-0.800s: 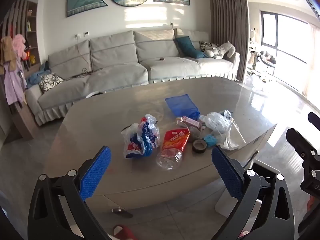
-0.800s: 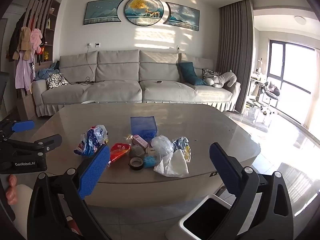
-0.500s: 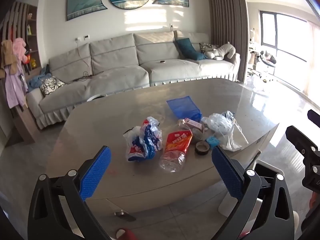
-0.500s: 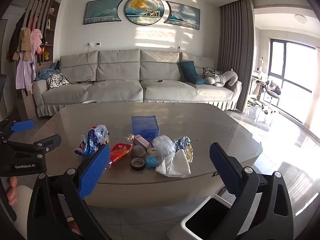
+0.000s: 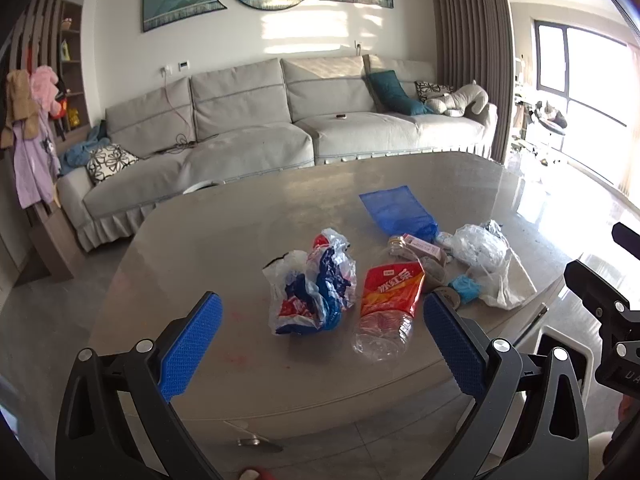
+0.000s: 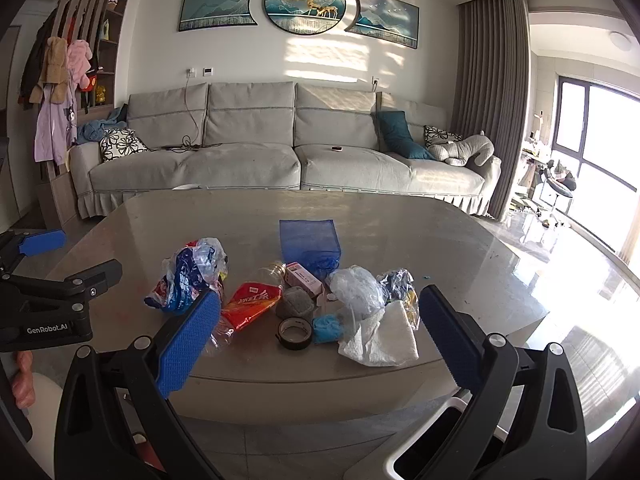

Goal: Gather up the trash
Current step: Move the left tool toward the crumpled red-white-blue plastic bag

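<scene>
My left gripper (image 5: 318, 344) and right gripper (image 6: 318, 340) both have wide, empty jaws, ready to grab. The trash (image 6: 304, 304) sits in a pile on the desk (image 6: 400, 224), near the bin (image 6: 436, 440) below.

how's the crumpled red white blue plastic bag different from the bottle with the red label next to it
The crumpled plastic bag is a soft, bunched heap standing up off the table; the plastic bottle lies on its side, partly crushed. The bag is printed red, white and blue; the bottle is clear with a red-orange label. The bag looks slightly bulkier and sits to the bottle's left in the left wrist view. Both rest untouched on the table.
</scene>
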Tool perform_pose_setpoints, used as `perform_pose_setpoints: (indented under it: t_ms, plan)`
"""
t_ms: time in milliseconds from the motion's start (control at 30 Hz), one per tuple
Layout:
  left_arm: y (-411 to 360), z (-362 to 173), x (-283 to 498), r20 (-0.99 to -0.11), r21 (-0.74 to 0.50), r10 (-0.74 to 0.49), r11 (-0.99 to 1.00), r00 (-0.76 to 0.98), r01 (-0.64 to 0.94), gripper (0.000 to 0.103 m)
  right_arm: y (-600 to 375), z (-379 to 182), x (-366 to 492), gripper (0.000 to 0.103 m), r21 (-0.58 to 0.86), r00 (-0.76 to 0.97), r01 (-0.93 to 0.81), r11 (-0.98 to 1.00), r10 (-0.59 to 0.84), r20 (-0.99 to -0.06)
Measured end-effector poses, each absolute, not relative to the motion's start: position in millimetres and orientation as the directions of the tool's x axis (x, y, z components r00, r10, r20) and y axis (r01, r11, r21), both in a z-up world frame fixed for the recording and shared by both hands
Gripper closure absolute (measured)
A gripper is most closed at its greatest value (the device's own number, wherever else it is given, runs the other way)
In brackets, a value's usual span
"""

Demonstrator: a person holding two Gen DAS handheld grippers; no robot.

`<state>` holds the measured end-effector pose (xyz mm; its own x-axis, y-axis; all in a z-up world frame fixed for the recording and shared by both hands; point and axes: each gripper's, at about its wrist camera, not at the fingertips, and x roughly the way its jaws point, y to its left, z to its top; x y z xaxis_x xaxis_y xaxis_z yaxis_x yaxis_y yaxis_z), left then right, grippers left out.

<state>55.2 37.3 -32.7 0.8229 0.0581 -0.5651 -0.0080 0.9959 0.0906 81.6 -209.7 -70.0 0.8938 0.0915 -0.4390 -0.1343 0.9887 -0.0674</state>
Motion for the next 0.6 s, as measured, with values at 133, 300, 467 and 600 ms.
perform_pose_setpoints:
  t_ms: [133, 300, 467, 600]
  plan:
    - [40, -44, 74, -0.578, 0.1, 0.061, 0.995, 0.814, -0.003, 0.004, -204, -75, 95, 0.004, -0.065, 0.894, -0.137, 0.988, 0.096, -0.437]
    - [44, -59, 101, -0.591, 0.121, 0.079, 0.993, 0.803, -0.009, 0.004, -197, -89, 121, 0.004, -0.052, 0.879, -0.152, 0.987, 0.11, -0.464]
    - [50, -77, 129, -0.606, 0.135, 0.099, 0.991, 0.79, -0.021, 0.004, -187, -105, 145, 0.004, -0.035, 0.856, -0.167, 0.985, 0.127, -0.5]
    - [53, -94, 151, -0.629, 0.147, 0.108, 0.989, 0.77, -0.019, 0.004, -180, -113, 158, 0.004, -0.038, 0.848, -0.175, 0.984, 0.131, -0.514]
